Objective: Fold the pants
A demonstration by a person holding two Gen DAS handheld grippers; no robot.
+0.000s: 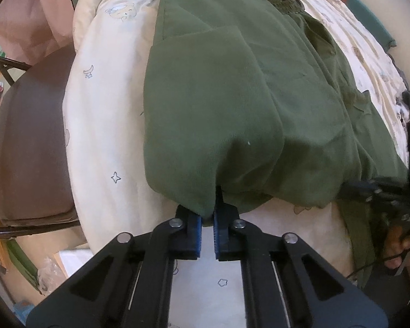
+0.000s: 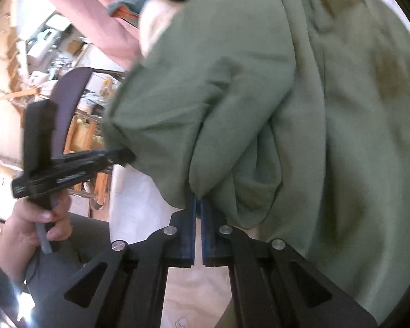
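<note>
Pinching the near hem of the green pants (image 1: 232, 104) in the left claw (image 1: 208, 218), pads closed tight on a small tuck of cloth. Clamping another fold just ahead in the right claw (image 2: 198, 205), likewise closed on fabric. Lying beyond, spreading over the cream bed quilt (image 1: 106, 125). Risking slippage: thin bites, uneven lifting likely skewing the fold.

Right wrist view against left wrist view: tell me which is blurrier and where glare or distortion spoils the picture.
Right wrist view: softer, the green pants and the left gripper smeared, background washed out. Left wrist view: sharper, the pants crisp, the quilt bright; fisheye bends its edges and darkens the corners.
</note>
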